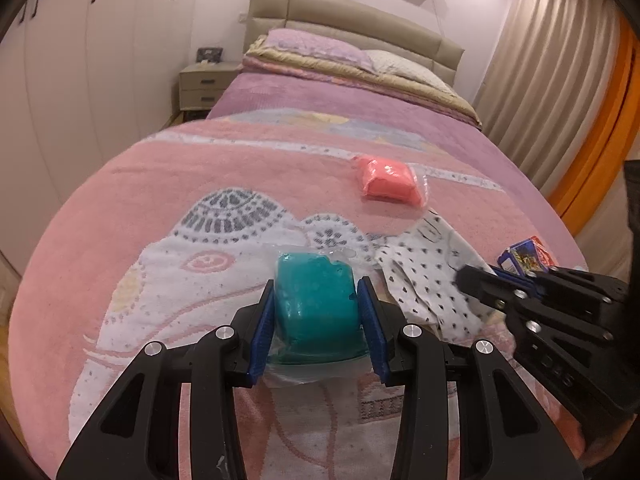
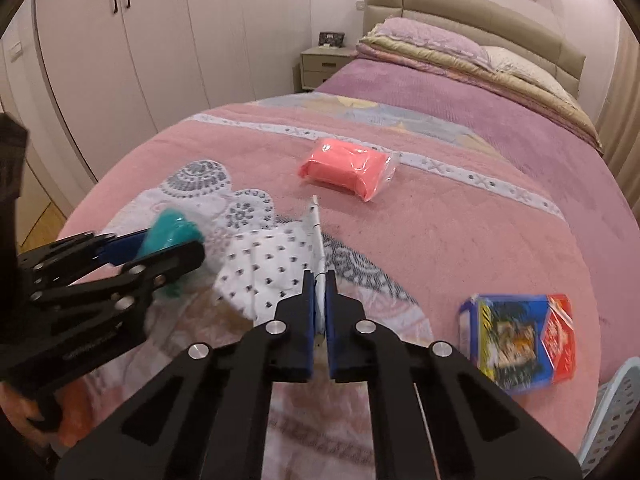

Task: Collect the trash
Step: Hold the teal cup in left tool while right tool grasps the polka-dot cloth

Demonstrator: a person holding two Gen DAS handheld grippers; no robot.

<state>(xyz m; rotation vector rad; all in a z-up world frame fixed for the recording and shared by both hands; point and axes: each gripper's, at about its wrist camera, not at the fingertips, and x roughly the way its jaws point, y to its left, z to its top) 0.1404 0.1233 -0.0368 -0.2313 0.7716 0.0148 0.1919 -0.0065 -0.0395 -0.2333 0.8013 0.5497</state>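
The left hand-held gripper [image 1: 318,312] clamps a teal packet [image 1: 314,308] in clear wrap between its blue pads, just over the pink bedspread [image 1: 200,184] at the near end of the bed. The right hand-held gripper [image 2: 319,300] has its jaws pinched tight on a raised fold of the white spotted cloth [image 2: 272,272], which lies crumpled just right of the teal packet. Only the right wrist view shows that pinch plainly; from the left wrist view the right hand-held gripper appears side-on and blurred, its tips over the cloth. The right wrist view also shows the whole of the blue and red printed pack [image 2: 520,344] lying near the right edge of the bed, and a perforated pale thing [image 2: 612,420] at the near right corner, perhaps a basket. Counted: one teal packet, one pink wrapped packet [image 2: 348,168] lying farther up the bed, one printed pack, one cloth.
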